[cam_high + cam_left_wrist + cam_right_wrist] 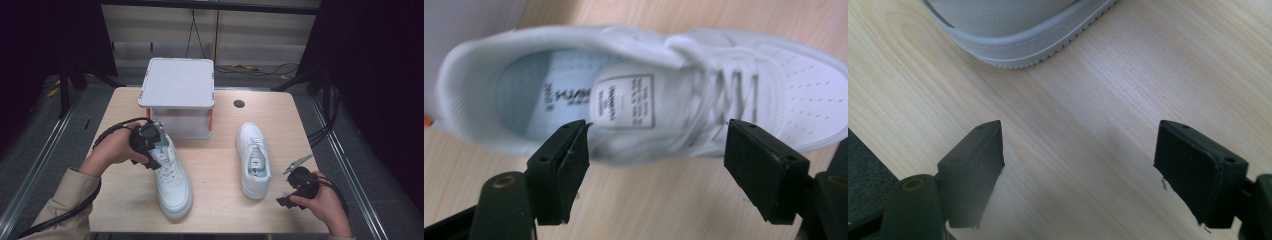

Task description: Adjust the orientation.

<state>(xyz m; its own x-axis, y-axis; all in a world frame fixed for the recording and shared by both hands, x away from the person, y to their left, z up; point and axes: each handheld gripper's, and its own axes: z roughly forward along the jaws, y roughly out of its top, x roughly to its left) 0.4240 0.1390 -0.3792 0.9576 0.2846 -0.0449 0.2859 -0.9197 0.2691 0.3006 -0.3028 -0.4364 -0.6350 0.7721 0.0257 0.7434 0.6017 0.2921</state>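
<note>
Looking down from the high view, I see the table (220,200) filling the middle of the frame, a white box (178,95) at upper centre, and two white sneakers below it. I have the left sneaker (172,182) at lower centre-left, long axis running from upper left to lower right, heel up by the box and toe toward the bottom edge. I see the right sneaker (254,162) right of centre, nearly vertical in frame, toe also toward the bottom.

My left gripper (149,142) sits right over the heel collar of the left sneaker, much the nearer of my two tools to it. In the left gripper view the left sneaker (634,90) lies crosswise above the jaws, heel opening at upper left, laces and toe running off to the right; the jaws stand wide apart, holding nothing, so its long axis runs across their span, not between them.

My right gripper (296,182) rests at lower right, just beside the right sneaker (1018,30), whose toe rim shows at the top of its view; its jaws too are spread, over bare wood
</note>
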